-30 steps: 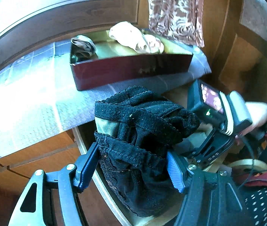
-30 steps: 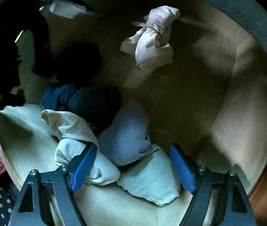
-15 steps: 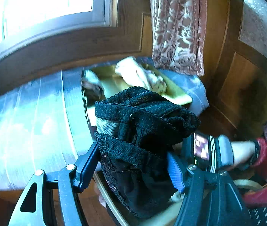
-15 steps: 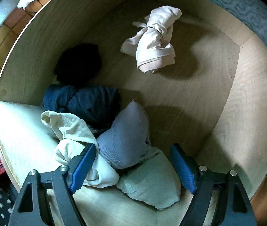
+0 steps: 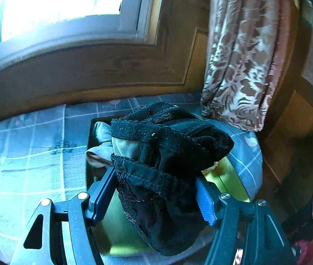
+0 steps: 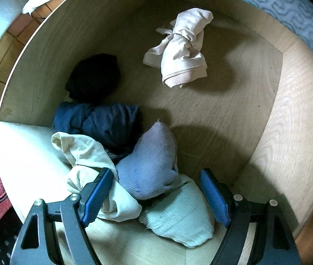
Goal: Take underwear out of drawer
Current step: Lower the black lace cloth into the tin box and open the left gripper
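Left wrist view first: the left gripper was clamped around a bundle of black lace underwear, both blue pads pressed into the fabric, so the jaws stood fairly wide but only because the bundle was bulky. It hung above a box with a yellow-green inside that sat on a checked blue tablecloth, near the cloth's right edge. A pale grey piece of clothing lay in the box at its left side, mostly hidden behind the underwear. Behind that were a wooden wall panel, a bright window and a patterned brown curtain.

Right wrist view: the right gripper pointed down into the wooden drawer, fingers spread apart and gripping nothing. Under it, by the drawer's near edge, sat a pile: a lavender sock bundle, a mint green one and a cream piece that the left finger seemed to just brush. A navy roll and a black bundle lay toward the left wall, and a knotted beige piece sat alone toward the far right corner
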A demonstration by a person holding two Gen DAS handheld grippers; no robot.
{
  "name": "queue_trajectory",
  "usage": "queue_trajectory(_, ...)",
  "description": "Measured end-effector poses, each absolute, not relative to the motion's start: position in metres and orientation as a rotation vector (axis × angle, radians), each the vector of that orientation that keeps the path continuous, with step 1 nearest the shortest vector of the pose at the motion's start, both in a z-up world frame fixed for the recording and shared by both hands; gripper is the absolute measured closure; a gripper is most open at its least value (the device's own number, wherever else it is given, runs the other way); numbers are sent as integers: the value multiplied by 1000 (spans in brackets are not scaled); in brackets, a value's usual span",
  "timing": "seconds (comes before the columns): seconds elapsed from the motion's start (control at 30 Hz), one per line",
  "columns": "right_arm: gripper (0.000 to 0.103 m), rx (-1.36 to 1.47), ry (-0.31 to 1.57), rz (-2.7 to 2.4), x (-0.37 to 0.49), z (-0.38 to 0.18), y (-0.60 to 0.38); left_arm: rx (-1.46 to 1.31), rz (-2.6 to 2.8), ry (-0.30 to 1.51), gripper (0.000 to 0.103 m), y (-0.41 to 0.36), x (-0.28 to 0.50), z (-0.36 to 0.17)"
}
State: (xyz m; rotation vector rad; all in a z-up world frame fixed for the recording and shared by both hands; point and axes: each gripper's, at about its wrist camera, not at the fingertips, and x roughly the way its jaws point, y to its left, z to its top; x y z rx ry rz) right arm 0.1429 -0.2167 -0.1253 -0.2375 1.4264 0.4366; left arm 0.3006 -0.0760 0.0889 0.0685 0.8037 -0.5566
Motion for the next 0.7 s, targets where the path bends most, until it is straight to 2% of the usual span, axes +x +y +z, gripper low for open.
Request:
queue_trajectory(0.33, 21, -210, 1419, 465, 143, -120, -225, 19, -484, 907, 35, -98, 357, 47)
queue_trajectory(0.7, 21, -199, 1428, 471, 147, -120, -230, 44, -442, 921, 34, -115, 397, 24)
